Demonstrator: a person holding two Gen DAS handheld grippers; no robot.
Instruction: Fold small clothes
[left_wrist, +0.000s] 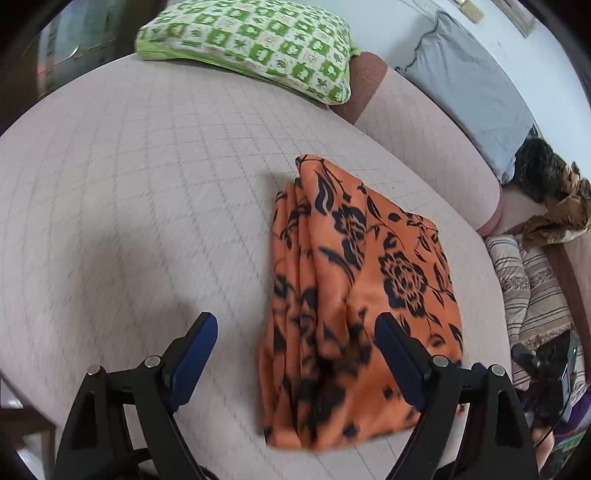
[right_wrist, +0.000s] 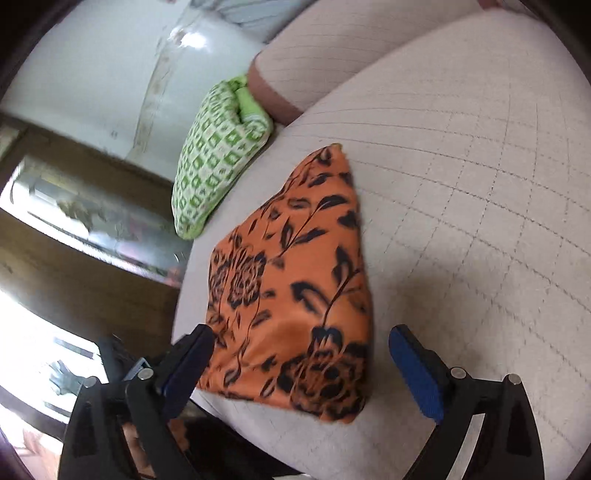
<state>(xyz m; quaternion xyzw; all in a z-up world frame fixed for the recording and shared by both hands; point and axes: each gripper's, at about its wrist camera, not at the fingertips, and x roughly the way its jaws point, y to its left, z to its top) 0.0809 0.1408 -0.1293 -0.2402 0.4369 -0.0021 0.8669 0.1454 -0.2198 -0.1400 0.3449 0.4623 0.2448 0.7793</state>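
The folded cloth (left_wrist: 354, 295) lay on the sofa (left_wrist: 147, 184) just ahead of both grippers' (left_wrist: 295, 354) (right_wrist: 301, 369) fingers, all spread apart and empty.

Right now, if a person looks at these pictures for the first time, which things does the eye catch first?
First comes the orange cloth with black flowers, lying folded in the middle of the pale quilted bed. Next is the green checked pillow at the bed's far end. Both the left gripper and the right gripper are open above the cloth.
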